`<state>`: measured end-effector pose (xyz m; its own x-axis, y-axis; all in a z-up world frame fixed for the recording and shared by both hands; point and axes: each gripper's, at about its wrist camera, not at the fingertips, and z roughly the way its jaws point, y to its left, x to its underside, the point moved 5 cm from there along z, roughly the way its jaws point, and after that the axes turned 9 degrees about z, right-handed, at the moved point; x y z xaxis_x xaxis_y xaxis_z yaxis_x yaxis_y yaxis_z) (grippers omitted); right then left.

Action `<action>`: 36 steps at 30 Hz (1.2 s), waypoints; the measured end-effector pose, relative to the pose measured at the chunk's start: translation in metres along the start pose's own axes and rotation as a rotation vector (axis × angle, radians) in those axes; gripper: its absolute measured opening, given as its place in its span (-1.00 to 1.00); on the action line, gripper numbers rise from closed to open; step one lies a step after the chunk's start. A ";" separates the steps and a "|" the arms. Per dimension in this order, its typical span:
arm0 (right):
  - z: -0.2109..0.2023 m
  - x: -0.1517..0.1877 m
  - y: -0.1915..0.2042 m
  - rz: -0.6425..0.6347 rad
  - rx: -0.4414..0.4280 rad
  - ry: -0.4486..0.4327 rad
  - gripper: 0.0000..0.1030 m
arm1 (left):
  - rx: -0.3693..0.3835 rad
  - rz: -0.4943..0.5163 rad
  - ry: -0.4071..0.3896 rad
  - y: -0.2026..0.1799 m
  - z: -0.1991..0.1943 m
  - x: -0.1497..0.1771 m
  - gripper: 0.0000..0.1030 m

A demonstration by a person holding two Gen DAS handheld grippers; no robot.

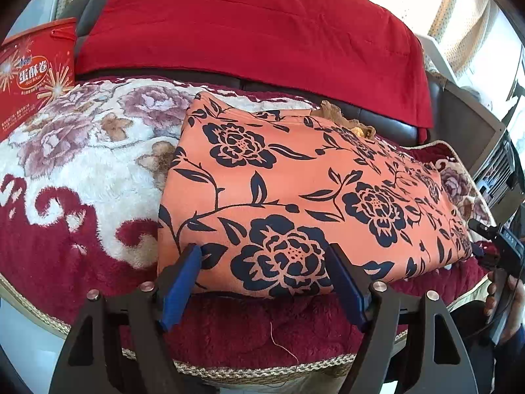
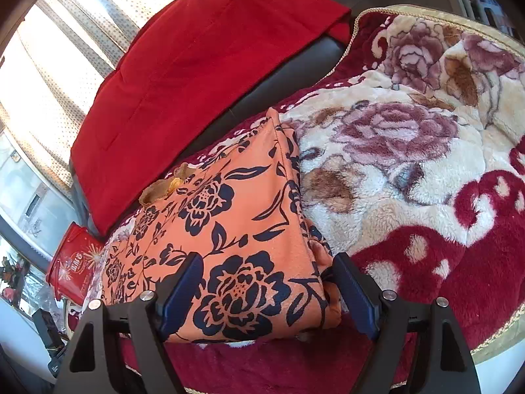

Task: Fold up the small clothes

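The folded orange garment (image 1: 311, 190) w/ dark navy flowers lies flat on a plush floral blanket (image 1: 82, 170), cream and maroon. Left gripper (image 1: 264, 282) sits at the garment's near edge, jaws wide apart, blue pads either side of a flower print, not pressing the cloth. Right gripper (image 2: 269, 292) is at the garment's other near corner (image 2: 229, 229), jaws likewise spread, nothing clamped. A red cloth (image 1: 262, 26) drapes over the dark sofa back behind. A red tin (image 1: 32, 72) stands beside the blanket's far left edge. A small tan frilly bit (image 2: 164, 185) pokes out at the garment's far edge.
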<state>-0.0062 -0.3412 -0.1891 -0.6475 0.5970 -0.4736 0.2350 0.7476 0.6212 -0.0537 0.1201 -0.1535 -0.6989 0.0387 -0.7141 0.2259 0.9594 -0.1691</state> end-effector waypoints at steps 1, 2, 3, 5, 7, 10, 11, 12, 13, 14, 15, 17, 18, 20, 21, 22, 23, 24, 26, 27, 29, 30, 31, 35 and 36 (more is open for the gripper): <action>0.000 0.000 0.000 0.001 0.002 0.001 0.62 | -0.003 0.003 0.001 0.000 0.000 0.000 0.52; 0.001 0.000 -0.001 0.002 0.005 0.003 0.62 | -0.007 0.008 0.003 -0.001 0.001 0.000 0.52; 0.001 0.000 -0.001 0.003 0.006 0.004 0.62 | -0.010 0.010 0.004 -0.001 0.001 0.001 0.52; 0.001 0.000 -0.002 0.004 0.008 0.005 0.62 | -0.015 0.017 0.007 -0.002 0.001 0.001 0.53; 0.002 0.000 -0.002 0.004 0.008 0.005 0.62 | -0.018 0.020 0.008 -0.003 0.002 0.001 0.54; 0.002 0.000 -0.003 0.004 0.010 0.006 0.62 | -0.021 0.025 0.010 -0.004 0.002 0.001 0.56; 0.002 0.001 -0.003 0.004 0.010 0.006 0.62 | -0.022 0.026 0.010 -0.004 0.002 0.001 0.56; 0.002 0.001 -0.003 0.004 0.011 0.007 0.62 | -0.023 0.028 0.011 -0.004 0.002 0.001 0.57; 0.003 0.001 -0.003 0.004 0.013 0.008 0.62 | -0.025 0.031 0.012 -0.005 0.003 0.001 0.57; 0.003 0.001 -0.003 0.004 0.014 0.008 0.62 | -0.027 0.032 0.012 -0.005 0.003 0.001 0.57; 0.003 0.001 -0.003 0.003 0.016 0.009 0.62 | -0.030 0.036 0.014 -0.006 0.003 0.001 0.58; 0.004 0.002 -0.004 0.003 0.018 0.011 0.62 | -0.036 0.041 0.016 -0.007 0.003 0.002 0.58; 0.004 0.002 -0.004 0.003 0.020 0.012 0.62 | -0.039 0.044 0.018 -0.007 0.004 0.002 0.58; 0.005 0.002 -0.004 0.003 0.023 0.014 0.62 | -0.047 0.051 0.023 -0.008 0.005 0.002 0.59; 0.005 0.003 -0.005 0.003 0.026 0.015 0.62 | -0.053 0.057 0.026 -0.009 0.005 0.003 0.59; 0.006 0.003 -0.005 0.003 0.027 0.016 0.62 | -0.059 0.063 0.029 -0.009 0.006 0.003 0.59; 0.006 0.003 -0.005 0.003 0.029 0.018 0.62 | -0.062 0.067 0.030 -0.010 0.006 0.003 0.59; 0.006 0.004 -0.006 0.004 0.031 0.019 0.62 | -0.066 0.072 0.032 -0.011 0.006 0.003 0.59; 0.007 0.004 -0.006 0.006 0.034 0.020 0.62 | -0.068 0.079 0.033 -0.012 0.007 0.004 0.59; 0.007 0.004 -0.006 0.006 0.034 0.020 0.62 | -0.069 0.082 0.034 -0.013 0.007 0.004 0.60; 0.007 0.004 -0.006 0.006 0.034 0.020 0.62 | -0.071 0.089 0.035 -0.015 0.007 0.004 0.60; 0.007 0.004 -0.006 0.006 0.034 0.021 0.62 | -0.071 0.091 0.035 -0.015 0.007 0.004 0.60; 0.007 0.004 -0.006 0.007 0.033 0.021 0.62 | -0.070 0.089 0.034 -0.015 0.007 0.004 0.60; 0.005 0.004 -0.006 0.010 0.027 0.015 0.62 | -0.059 0.072 0.021 -0.012 0.005 0.003 0.60; 0.005 0.003 -0.006 0.012 0.025 0.014 0.62 | -0.058 0.068 0.020 -0.012 0.004 0.003 0.60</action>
<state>-0.0063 -0.3423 -0.1972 -0.6543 0.6019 -0.4578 0.2609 0.7479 0.6104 -0.0555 0.1077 -0.1566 -0.6966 0.1094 -0.7091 0.2344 0.9688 -0.0808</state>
